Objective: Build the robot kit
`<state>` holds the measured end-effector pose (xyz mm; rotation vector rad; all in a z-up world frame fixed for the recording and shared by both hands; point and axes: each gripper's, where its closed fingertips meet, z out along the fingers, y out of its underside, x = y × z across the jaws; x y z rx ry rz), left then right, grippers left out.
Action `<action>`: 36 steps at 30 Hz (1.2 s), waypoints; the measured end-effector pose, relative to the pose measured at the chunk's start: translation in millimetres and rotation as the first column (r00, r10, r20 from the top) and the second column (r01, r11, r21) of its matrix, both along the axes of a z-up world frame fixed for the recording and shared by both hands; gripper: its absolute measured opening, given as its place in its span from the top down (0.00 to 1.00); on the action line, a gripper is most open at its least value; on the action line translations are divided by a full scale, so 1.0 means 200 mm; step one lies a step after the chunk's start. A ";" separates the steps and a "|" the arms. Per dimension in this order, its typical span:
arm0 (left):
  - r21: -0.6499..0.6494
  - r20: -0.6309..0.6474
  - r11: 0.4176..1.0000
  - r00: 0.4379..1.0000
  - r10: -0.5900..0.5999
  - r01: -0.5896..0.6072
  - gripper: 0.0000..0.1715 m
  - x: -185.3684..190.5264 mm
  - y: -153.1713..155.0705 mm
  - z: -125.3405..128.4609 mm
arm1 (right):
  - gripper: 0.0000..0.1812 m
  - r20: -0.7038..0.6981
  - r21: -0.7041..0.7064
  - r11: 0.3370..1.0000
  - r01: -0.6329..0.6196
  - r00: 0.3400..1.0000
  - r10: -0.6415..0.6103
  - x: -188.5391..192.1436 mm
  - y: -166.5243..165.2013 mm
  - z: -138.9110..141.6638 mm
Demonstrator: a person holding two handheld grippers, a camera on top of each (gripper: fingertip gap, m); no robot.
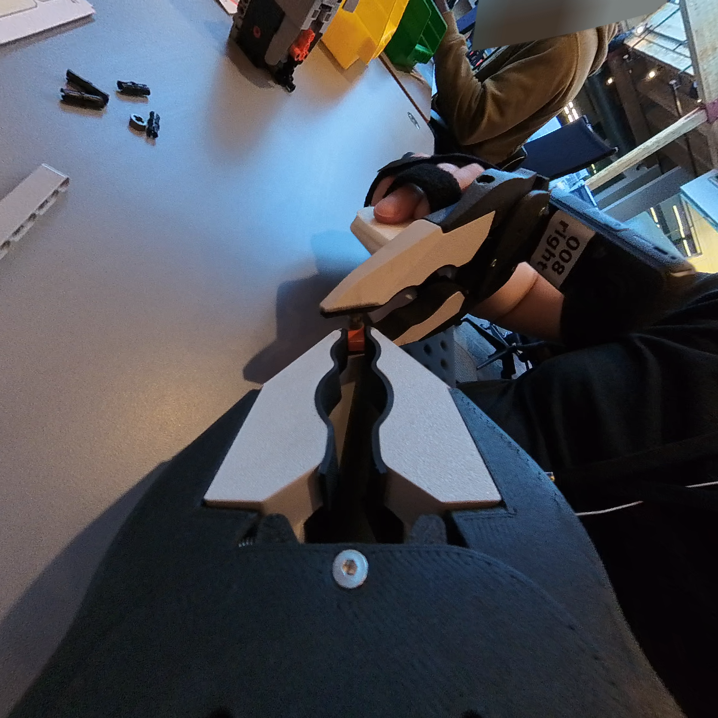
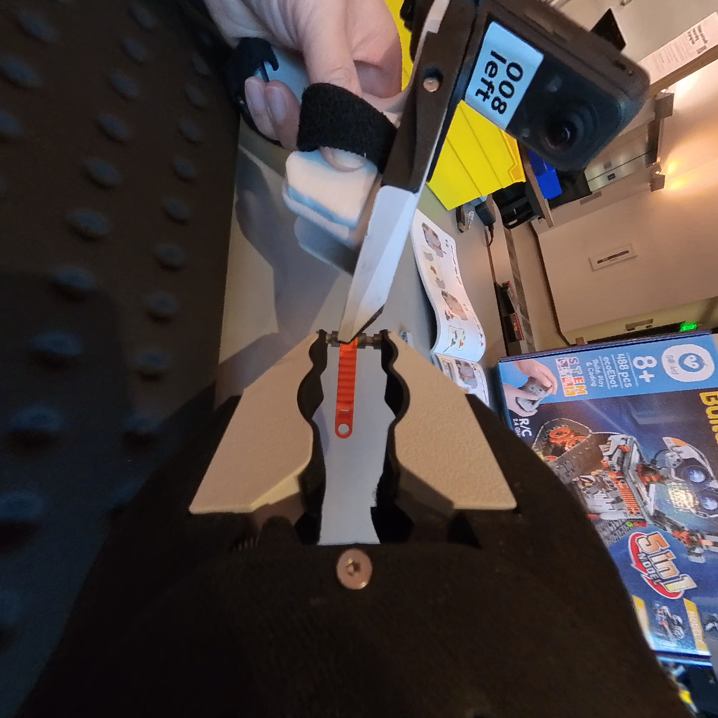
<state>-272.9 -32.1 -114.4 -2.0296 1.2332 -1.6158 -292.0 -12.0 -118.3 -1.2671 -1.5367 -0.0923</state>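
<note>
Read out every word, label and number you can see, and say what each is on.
I won't repeat wording; these carry it.
White sticker on right gripper: legible.
Pale sticker on left gripper: legible.
Blue box: large print legible.
Booklet: too small.
Wall sheet: blurred.
Orange piece and grey pin in the grippers: none.

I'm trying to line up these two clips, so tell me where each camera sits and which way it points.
Left wrist view: sits on the left gripper, faces across the grey table; shows its own fingers, the right gripper, a strapped hand.
Right wrist view: sits on the right gripper, faces the left gripper, a booklet and a blue box.
Shared: both grippers meet at the orange toothed strip and its grey pin.
</note>
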 end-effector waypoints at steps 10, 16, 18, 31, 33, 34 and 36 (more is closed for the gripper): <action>0.012 -0.006 1.000 1.000 -0.002 0.002 0.97 -0.01 -0.01 0.00 | 0.88 0.000 -0.041 0.999 0.014 1.000 -0.014 -0.01 -0.01 -0.01; 0.005 -0.004 1.000 1.000 -0.016 0.016 0.97 -0.01 -0.02 0.00 | 0.88 0.000 -0.061 0.998 0.003 1.000 -0.003 -0.01 -0.02 -0.01; 0.002 -0.010 1.000 1.000 -0.020 0.020 0.97 -0.01 -0.03 -0.01 | 0.88 0.015 -0.053 0.999 0.001 1.000 0.000 -0.01 -0.03 -0.02; -0.007 0.091 0.999 0.995 0.050 -0.050 0.97 -0.05 0.03 0.07 | 0.85 -0.116 -0.023 1.000 -0.010 0.993 0.007 0.03 -0.02 0.08; 0.003 0.080 0.999 0.996 0.037 -0.038 0.97 -0.05 0.02 0.07 | 0.86 -0.114 -0.009 1.000 -0.011 0.993 0.010 0.04 -0.02 0.08; 0.003 0.072 1.000 0.997 0.031 -0.031 0.97 -0.04 0.01 0.06 | 0.85 -0.106 0.007 1.000 -0.010 0.994 0.011 0.04 -0.02 0.09; -0.002 0.055 1.000 0.998 0.007 -0.007 0.97 -0.04 0.00 0.05 | 0.86 -0.081 0.036 0.999 -0.024 0.996 0.027 0.02 -0.03 0.08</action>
